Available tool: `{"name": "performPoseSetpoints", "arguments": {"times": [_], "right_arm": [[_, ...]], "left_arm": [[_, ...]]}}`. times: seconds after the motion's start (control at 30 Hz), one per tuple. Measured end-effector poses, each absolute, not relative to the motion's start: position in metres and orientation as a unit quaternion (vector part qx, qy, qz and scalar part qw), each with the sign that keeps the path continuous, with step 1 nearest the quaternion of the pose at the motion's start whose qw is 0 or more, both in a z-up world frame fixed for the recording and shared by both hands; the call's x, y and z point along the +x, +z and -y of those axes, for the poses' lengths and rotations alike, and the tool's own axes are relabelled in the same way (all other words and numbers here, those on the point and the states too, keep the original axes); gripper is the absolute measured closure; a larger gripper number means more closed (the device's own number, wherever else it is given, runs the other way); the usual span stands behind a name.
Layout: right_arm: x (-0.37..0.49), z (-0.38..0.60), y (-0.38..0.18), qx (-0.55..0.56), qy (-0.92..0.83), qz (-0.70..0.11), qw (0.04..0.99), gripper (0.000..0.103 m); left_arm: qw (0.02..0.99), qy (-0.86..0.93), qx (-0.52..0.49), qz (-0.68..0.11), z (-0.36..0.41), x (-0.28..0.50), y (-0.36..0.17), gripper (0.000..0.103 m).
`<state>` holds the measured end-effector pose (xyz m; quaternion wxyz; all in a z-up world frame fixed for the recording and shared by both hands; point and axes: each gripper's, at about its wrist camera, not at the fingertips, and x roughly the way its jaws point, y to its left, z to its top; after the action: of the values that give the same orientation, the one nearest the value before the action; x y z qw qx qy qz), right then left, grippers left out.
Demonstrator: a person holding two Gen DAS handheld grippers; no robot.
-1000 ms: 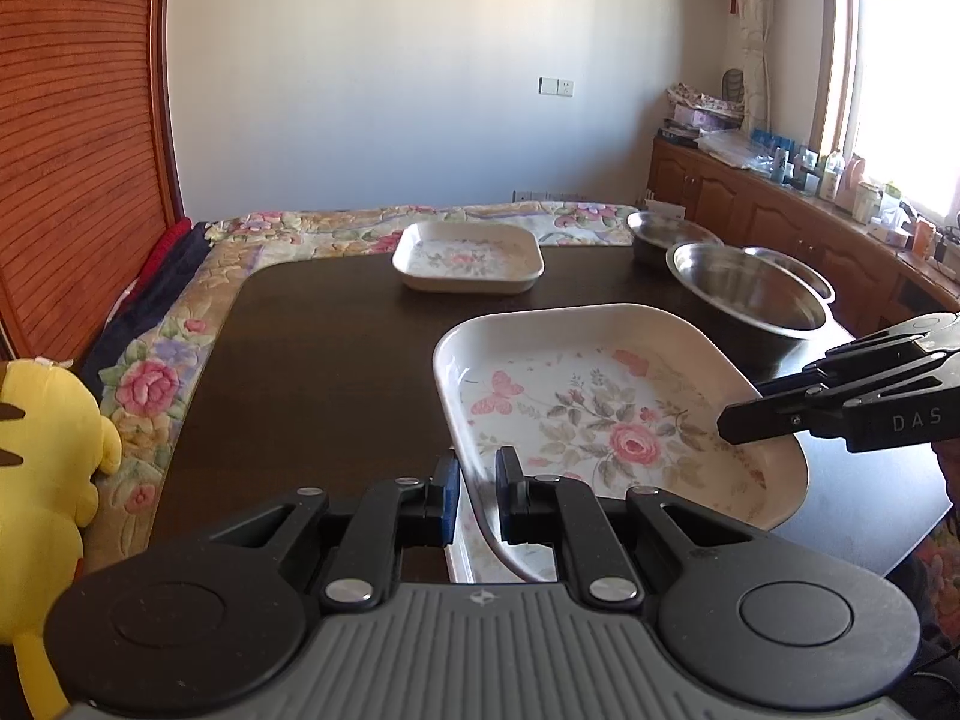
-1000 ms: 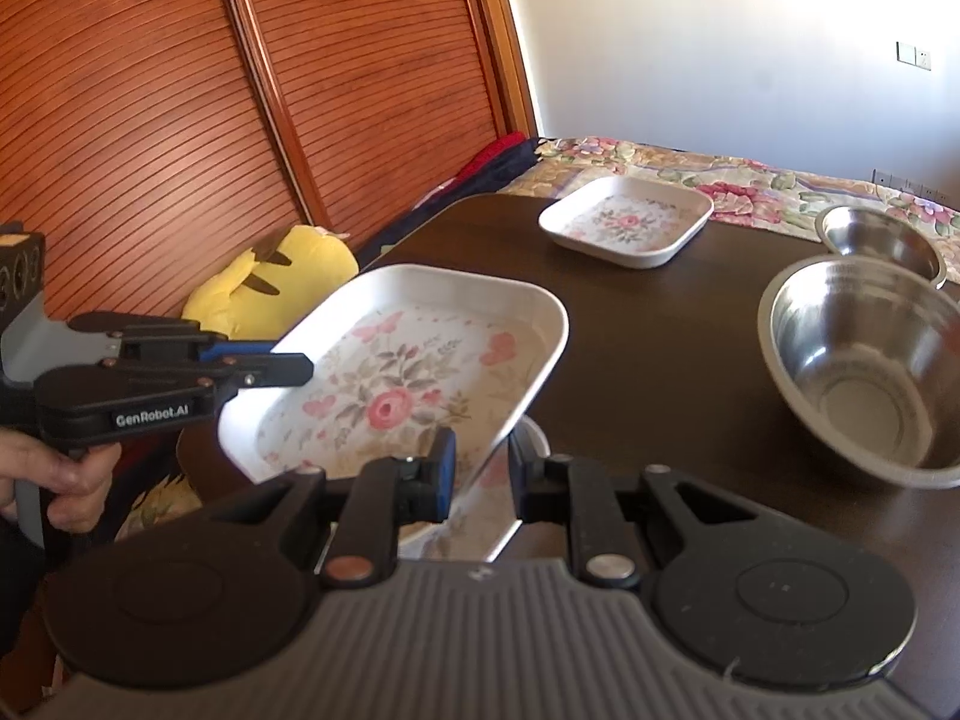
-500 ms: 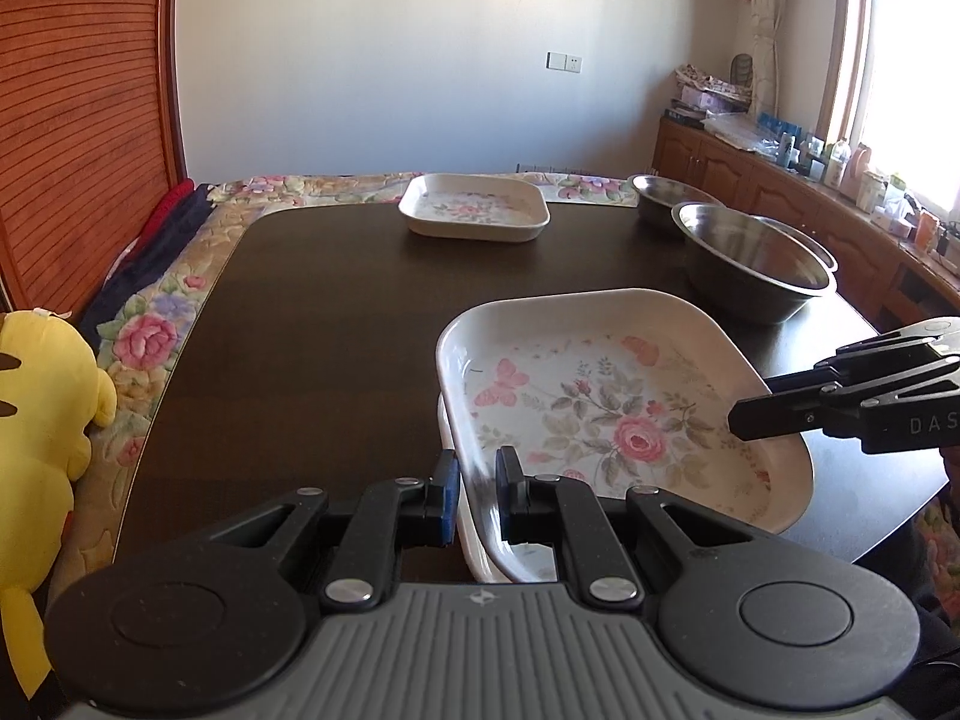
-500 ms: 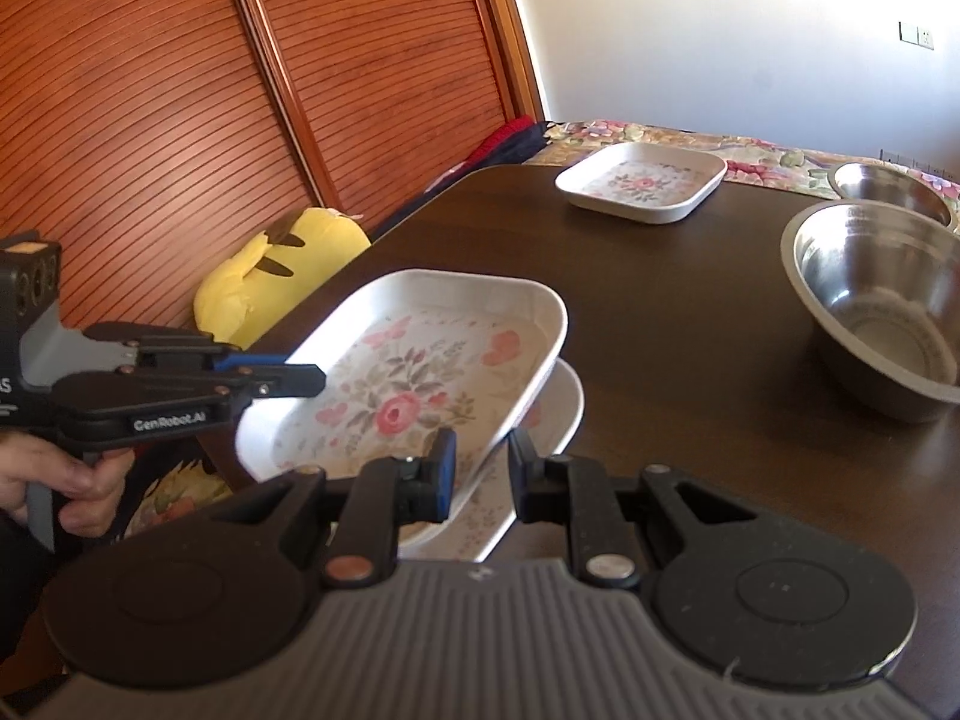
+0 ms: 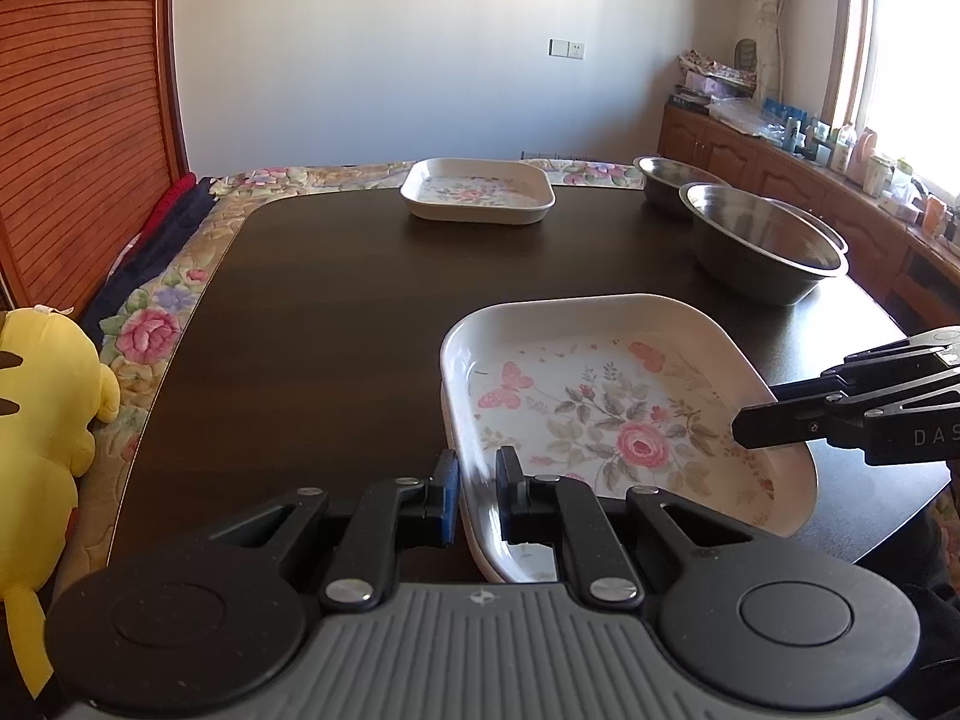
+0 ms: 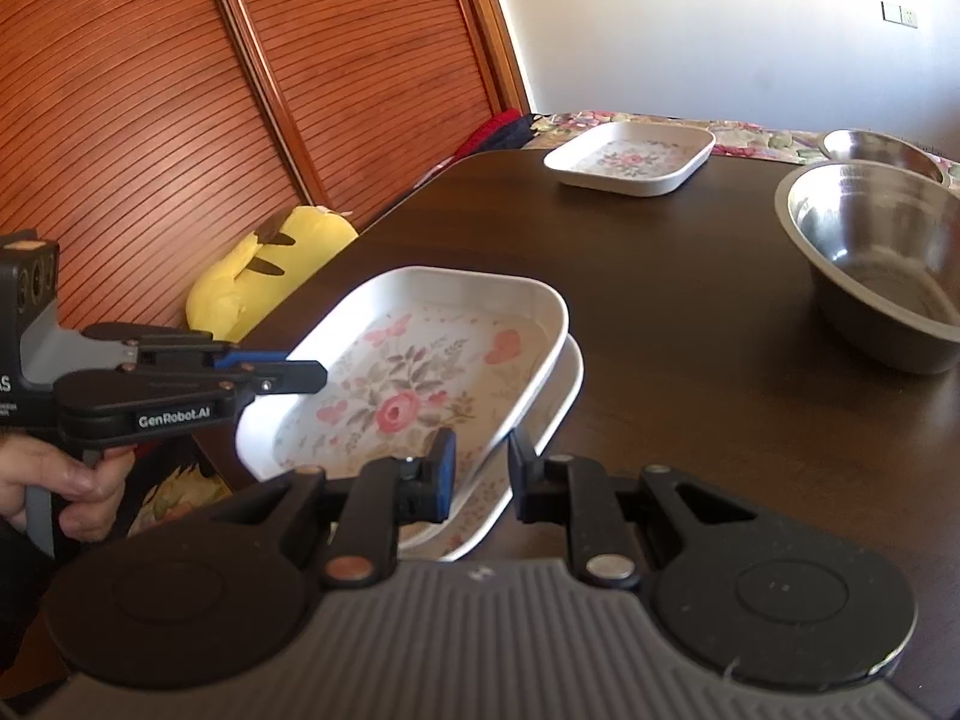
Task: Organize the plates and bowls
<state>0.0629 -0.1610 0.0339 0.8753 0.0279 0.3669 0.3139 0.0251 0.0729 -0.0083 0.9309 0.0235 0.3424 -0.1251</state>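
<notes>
A white floral plate (image 5: 618, 414) (image 6: 414, 378) rests nested on a second like plate (image 6: 540, 420) at the table's near edge. My left gripper (image 5: 477, 498) is shut on the top plate's rim. My right gripper (image 6: 480, 468) has its jaws a little apart around the plate's opposite rim, and it also shows in the left wrist view (image 5: 756, 426). A third floral plate (image 5: 477, 189) (image 6: 630, 159) sits at the far side. A large steel bowl (image 5: 762, 246) (image 6: 870, 258) and a smaller one (image 5: 666, 177) (image 6: 882, 147) stand at the right.
The dark wooden table (image 5: 330, 312) fills the middle. A yellow plush toy (image 5: 42, 420) lies on the floral bedding (image 5: 156, 324) to the left. A wooden sliding door (image 6: 180, 120) is on the left, a cluttered sideboard (image 5: 840, 180) on the right.
The held plate has come down from a tilted, raised position onto the plate beneath it. The right gripper's jaws have opened slightly.
</notes>
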Motion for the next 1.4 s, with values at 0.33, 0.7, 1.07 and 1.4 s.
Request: {"name": "performPoseSetpoints", "arguments": {"times": [0.33,0.7,1.07,1.4], "right_arm": [[0.061,0.155,0.032,0.009,0.301,-0.359,0.884,0.081],[0.058,0.162,0.036,0.011,0.288,-0.337,0.896,0.08],[0.061,0.183,0.055,0.014,0.275,-0.3,0.913,0.08],[0.091,0.193,0.079,0.003,0.268,-0.281,0.921,0.079]], "left_arm": [[0.93,-0.115,0.042,-0.345,-0.067,0.028,-0.015,0.09],[0.935,-0.115,0.035,-0.334,-0.071,0.027,-0.014,0.089],[0.947,-0.105,0.037,-0.302,-0.078,0.045,0.006,0.084],[0.952,-0.112,0.042,-0.283,-0.075,0.087,0.026,0.08]]}}
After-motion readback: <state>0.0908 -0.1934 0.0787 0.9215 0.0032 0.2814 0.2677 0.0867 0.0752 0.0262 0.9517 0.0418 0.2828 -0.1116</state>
